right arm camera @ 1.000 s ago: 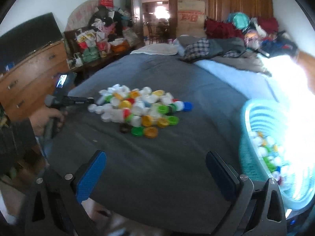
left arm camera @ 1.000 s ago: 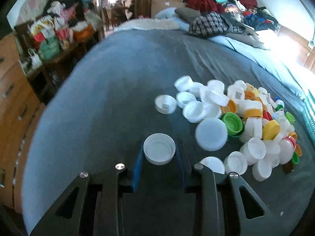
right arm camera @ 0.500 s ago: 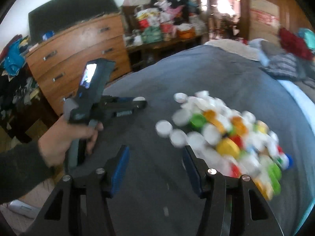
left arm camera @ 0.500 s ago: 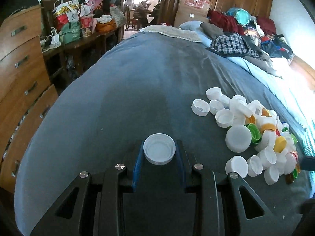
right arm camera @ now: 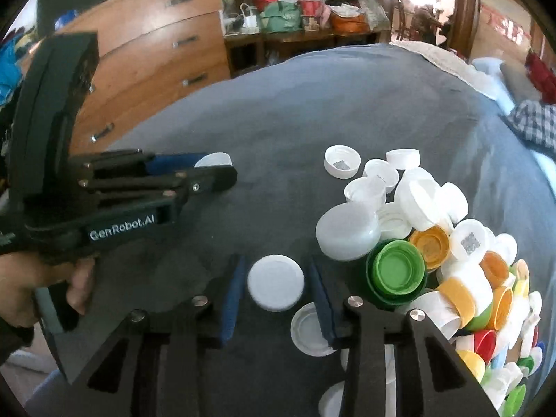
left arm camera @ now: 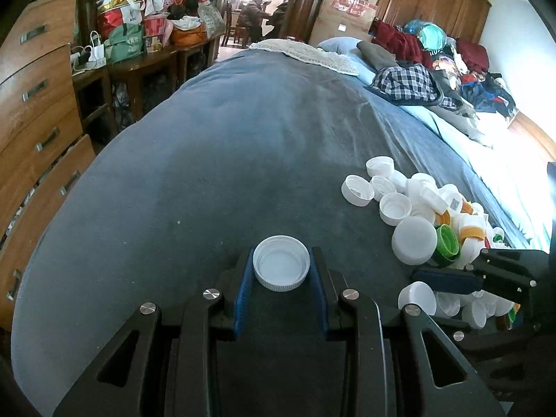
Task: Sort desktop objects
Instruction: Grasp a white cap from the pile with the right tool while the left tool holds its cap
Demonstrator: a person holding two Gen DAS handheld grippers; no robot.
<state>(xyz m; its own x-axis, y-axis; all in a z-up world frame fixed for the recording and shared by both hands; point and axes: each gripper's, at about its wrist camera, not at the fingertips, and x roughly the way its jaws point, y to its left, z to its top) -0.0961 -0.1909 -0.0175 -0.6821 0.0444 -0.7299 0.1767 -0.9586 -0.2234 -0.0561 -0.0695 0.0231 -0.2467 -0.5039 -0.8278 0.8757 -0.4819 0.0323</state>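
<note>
While the left gripper (left arm camera: 281, 271) stays clenched on a white ribbed bottle cap (left arm camera: 281, 268) held open side up between its blue pads, it hangs over the grey-blue blanket (left arm camera: 215, 160) near the bed's near edge, apart from the heap. The right gripper (right arm camera: 276, 286) is low over the blanket at the near side of the heap, its jaws closing around a white flat-topped cap (right arm camera: 276, 282) lying closed side up; a sliver of gap shows on both sides, so the pads do not yet press it. Just beyond the right-hand finger lies another white cap (right arm camera: 307, 328), open side up, partly under that finger. Farther on spreads the pile of bottle caps (right arm camera: 451, 250), mostly white, with a green cap (right arm camera: 396, 267), orange and yellow ones, and some red toward the right edge of the bed. A lone white cap with a small label inside (right arm camera: 341, 161) sits at the pile's far side. In the right wrist view a hand (right arm camera: 41, 288) grips the left tool's handle. Beyond the bed's left edge stand a wooden chest of drawers (left arm camera: 31, 111) and a bench loaded with bags (left arm camera: 132, 17); a plaid garment (left arm camera: 406, 81) lies toward the far right corner.
</note>
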